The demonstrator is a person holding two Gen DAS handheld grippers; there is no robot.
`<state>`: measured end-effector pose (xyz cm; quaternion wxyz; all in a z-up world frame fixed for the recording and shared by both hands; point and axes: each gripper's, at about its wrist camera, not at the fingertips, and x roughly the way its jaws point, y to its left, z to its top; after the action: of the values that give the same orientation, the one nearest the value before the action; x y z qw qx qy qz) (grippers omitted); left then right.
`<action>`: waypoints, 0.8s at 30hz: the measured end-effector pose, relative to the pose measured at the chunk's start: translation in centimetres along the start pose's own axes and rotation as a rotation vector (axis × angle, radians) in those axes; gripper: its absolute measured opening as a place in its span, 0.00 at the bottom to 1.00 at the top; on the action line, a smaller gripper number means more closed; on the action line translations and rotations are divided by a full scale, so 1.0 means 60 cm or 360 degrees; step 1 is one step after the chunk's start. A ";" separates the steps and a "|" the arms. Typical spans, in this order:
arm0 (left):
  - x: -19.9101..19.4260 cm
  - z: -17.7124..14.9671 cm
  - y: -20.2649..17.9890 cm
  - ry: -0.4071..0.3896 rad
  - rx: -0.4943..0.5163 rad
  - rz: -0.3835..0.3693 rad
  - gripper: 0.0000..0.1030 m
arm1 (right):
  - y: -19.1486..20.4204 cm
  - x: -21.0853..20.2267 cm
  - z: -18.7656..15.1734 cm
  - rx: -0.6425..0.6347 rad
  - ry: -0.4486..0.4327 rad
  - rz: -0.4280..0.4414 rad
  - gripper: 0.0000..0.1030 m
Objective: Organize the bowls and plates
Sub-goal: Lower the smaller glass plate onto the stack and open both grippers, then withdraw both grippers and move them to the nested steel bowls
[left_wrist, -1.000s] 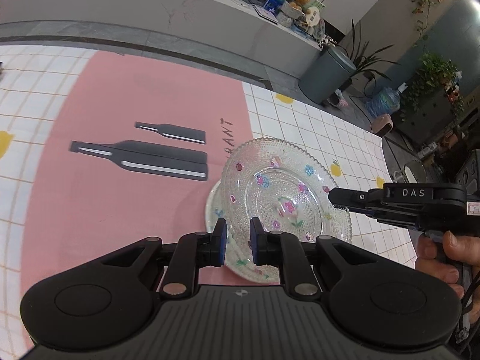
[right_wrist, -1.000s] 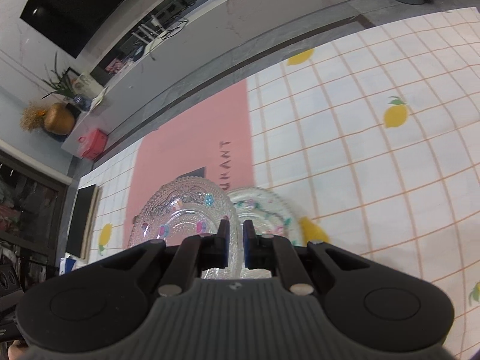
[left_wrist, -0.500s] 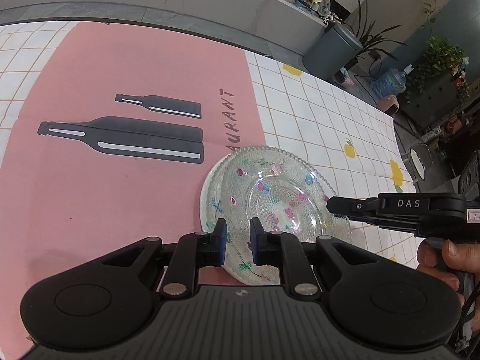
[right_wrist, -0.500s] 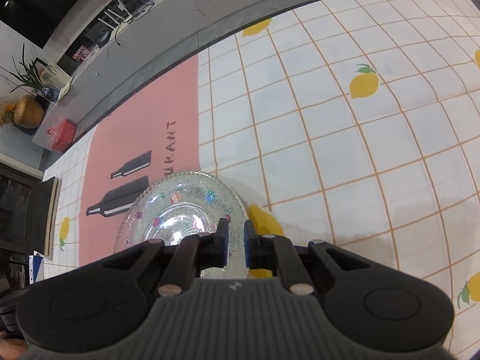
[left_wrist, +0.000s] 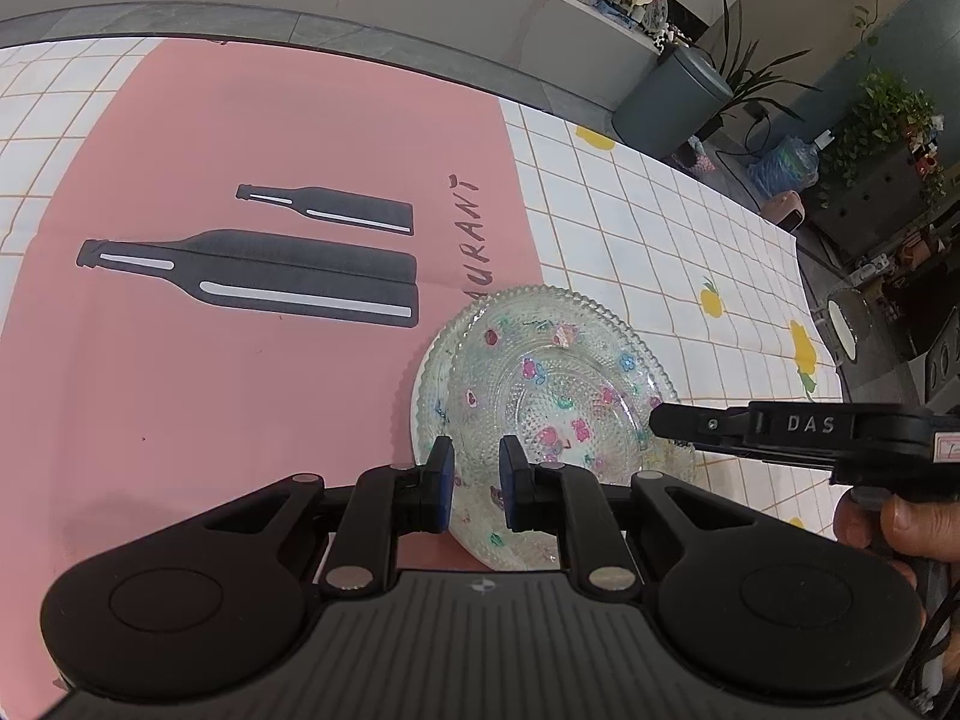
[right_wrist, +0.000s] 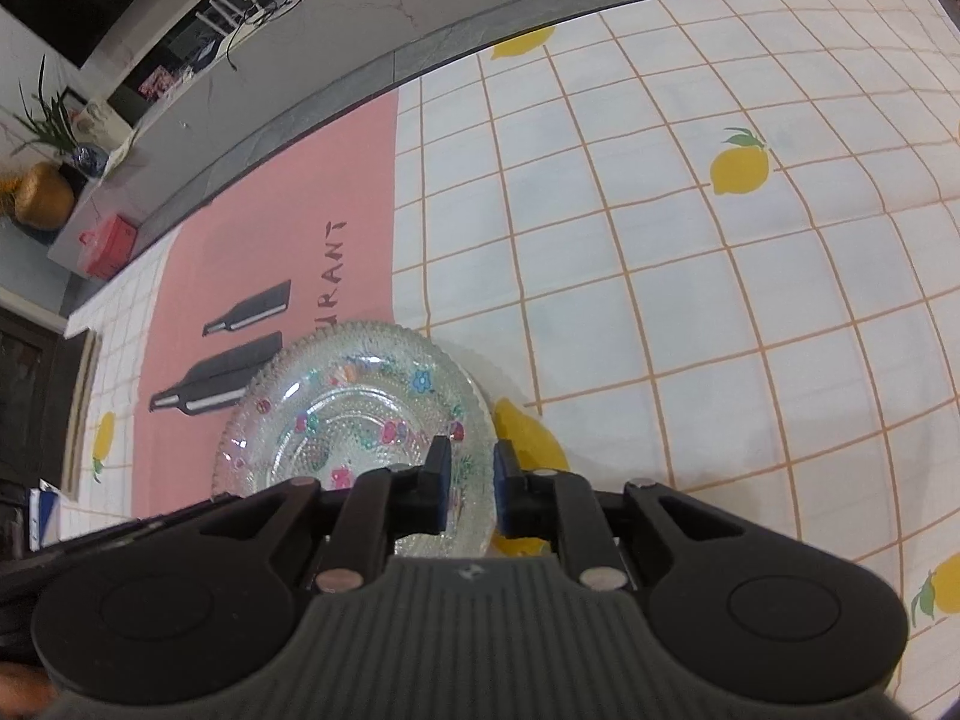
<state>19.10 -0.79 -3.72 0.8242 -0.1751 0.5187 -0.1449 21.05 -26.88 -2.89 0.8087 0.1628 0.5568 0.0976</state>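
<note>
A clear glass plate [left_wrist: 552,384] with coloured flower decals lies on a white floral plate [left_wrist: 423,396], whose rim shows on the left. In the left wrist view my left gripper [left_wrist: 477,480] is shut on the glass plate's near rim. My right gripper [left_wrist: 660,423] reaches in from the right, its tip at the plate's right rim. In the right wrist view the glass plate [right_wrist: 360,414] lies flat. Its edge runs between the pads of my right gripper [right_wrist: 471,474], whose jaws are opening and stand a little off the rim.
The plates sit where the pink panel with bottle prints [left_wrist: 252,276] meets the white lemon-check tablecloth [right_wrist: 690,276]. A person's hand [left_wrist: 900,528] holds the right gripper. Past the table's far edge are a grey bin [left_wrist: 666,96], plants and a long counter.
The glass plate came down from a tilt above the white plate and now lies flat on it. Both grippers sank with it. The right gripper's jaws have parted slightly.
</note>
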 end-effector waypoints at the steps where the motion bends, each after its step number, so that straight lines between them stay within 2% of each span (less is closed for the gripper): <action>1: 0.001 0.000 -0.001 -0.0004 -0.0004 0.0002 0.17 | 0.002 0.000 0.000 -0.0014 -0.0002 -0.0008 0.15; 9: -0.003 0.004 0.008 0.0022 -0.0086 -0.0016 0.18 | 0.018 0.005 -0.003 -0.0099 -0.0025 -0.0063 0.17; 14: -0.006 0.007 0.007 0.0064 -0.0123 -0.0019 0.24 | 0.034 0.012 -0.008 -0.0192 -0.0028 -0.0108 0.30; 16: -0.011 0.007 0.004 0.0049 -0.0103 0.0011 0.29 | 0.043 0.016 -0.011 -0.0254 -0.0047 -0.0146 0.33; 18: -0.016 0.007 -0.003 0.0014 -0.0042 0.0100 0.42 | 0.049 0.017 -0.015 -0.0303 -0.0067 -0.0189 0.37; 20: -0.022 0.008 -0.004 -0.0035 -0.0002 0.0170 0.47 | 0.051 0.017 -0.017 -0.0326 -0.0077 -0.0213 0.38; 24: -0.027 0.009 0.009 -0.0038 -0.0047 0.0153 0.47 | 0.051 0.016 -0.020 -0.0336 -0.0080 -0.0223 0.38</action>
<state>18.93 0.44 -2.47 0.8337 -0.1638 0.5186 -0.0953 20.37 -23.50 -2.98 0.8398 0.0399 0.5331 0.0948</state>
